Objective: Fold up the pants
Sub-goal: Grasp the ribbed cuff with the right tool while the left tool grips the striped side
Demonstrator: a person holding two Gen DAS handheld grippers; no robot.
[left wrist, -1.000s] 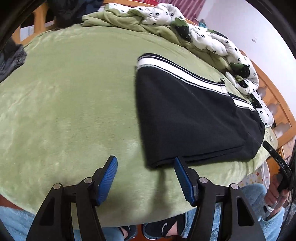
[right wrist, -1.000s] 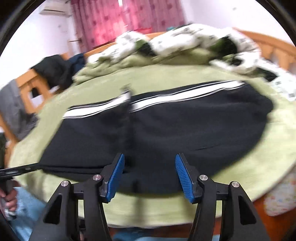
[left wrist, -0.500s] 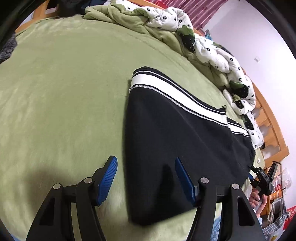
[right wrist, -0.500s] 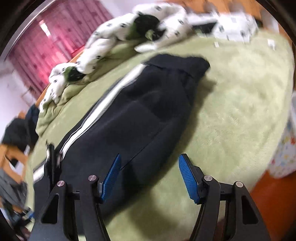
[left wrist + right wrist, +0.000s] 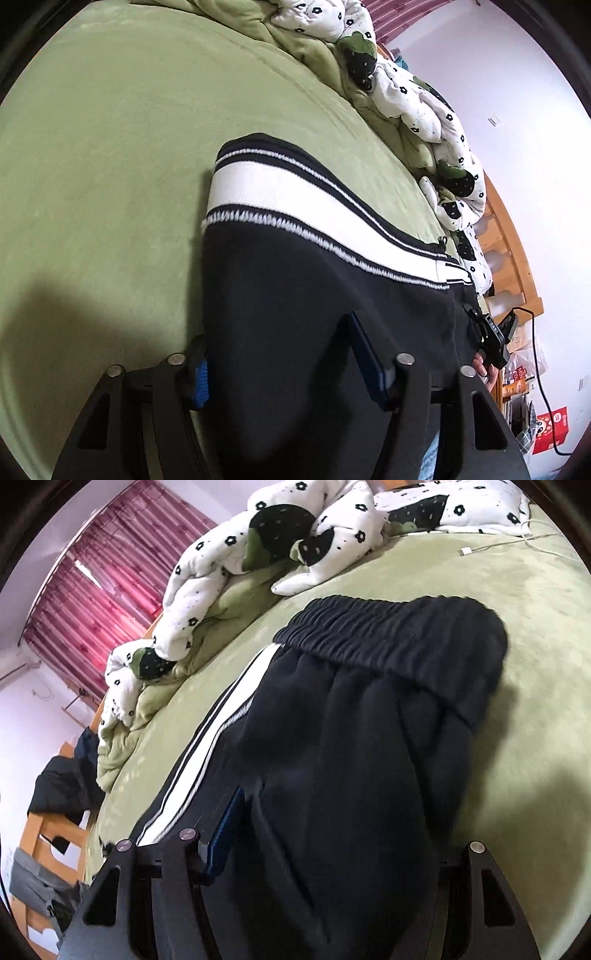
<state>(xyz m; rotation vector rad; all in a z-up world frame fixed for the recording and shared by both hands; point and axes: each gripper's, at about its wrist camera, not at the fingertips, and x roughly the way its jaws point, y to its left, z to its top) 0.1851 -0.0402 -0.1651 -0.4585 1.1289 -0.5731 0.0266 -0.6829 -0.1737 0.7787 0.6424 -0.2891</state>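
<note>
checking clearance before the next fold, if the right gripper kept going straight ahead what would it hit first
The black pants: fabric already lies between the right gripper's open fingers, so it would push further along them toward the elastic waistband. Beyond that lies green bedding, though depth is unclear.

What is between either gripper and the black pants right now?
Nothing visible. The left gripper straddles the hem end of the black striped pants and the right gripper the waistband end, both on the green plush blanket.
</note>
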